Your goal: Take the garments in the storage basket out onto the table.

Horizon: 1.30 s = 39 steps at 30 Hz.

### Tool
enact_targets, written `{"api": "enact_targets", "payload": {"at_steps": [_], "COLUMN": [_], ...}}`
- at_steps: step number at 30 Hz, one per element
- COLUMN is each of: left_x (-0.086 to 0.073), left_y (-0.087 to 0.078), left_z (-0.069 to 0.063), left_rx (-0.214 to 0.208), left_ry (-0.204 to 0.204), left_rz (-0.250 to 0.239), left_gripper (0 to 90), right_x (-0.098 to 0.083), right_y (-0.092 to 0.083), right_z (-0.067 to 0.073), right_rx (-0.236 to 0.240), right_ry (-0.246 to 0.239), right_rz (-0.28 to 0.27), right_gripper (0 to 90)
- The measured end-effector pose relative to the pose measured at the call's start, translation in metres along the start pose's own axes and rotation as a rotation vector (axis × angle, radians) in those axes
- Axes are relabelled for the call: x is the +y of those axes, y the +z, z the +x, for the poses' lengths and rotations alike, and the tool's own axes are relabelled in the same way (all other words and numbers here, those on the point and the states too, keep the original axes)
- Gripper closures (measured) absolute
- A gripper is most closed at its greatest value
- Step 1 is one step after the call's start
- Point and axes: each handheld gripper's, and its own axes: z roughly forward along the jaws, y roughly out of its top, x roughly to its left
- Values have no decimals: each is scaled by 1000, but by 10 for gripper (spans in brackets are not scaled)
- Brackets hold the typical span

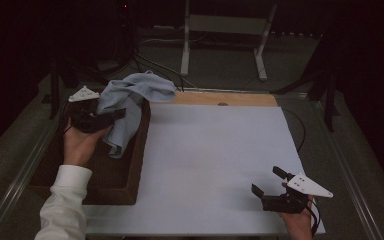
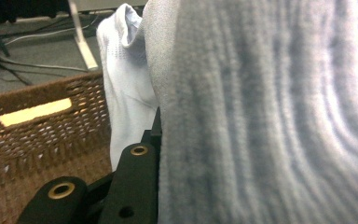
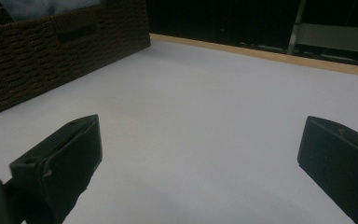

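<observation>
A soft, ribbed pale-blue cloth [image 1: 130,100] hangs in loose folds, pinched between the jaws of the left gripper [image 1: 111,116] above the brown woven wicker basket [image 1: 125,187]; the hand [image 1: 80,142] under it lies palm up. The right gripper [image 1: 270,182] hovers low over the smooth white table sheet [image 1: 210,165], jaws spread wide with nothing between them.

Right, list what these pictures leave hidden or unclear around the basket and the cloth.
- Left tool: jaw tips buried in the light blue cloth in the high view; in the left gripper view the cloth covers one jaw.
- Basket floor: dark in the high view, hidden by its wall in the right gripper view.
- Cloth's lower part: cut off by the frame edge, blurred, in the left gripper view.
</observation>
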Motion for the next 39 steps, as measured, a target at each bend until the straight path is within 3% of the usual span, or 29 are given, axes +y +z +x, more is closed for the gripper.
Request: {"api": "enact_targets", "payload": {"at_steps": [23, 39], "left_x": [14, 17], "left_y": [16, 29], "left_z": [-34, -55], "left_rx": [-78, -106], "left_ry": [43, 59], "left_rz": [-1, 3], "left_gripper": [698, 696], "right_x": [0, 0], "right_y": [-1, -1], "right_z": [-1, -1], "right_rx": [-6, -5], "right_ry": [2, 5], "right_rz": [-4, -5], "right_gripper": [1, 1]}}
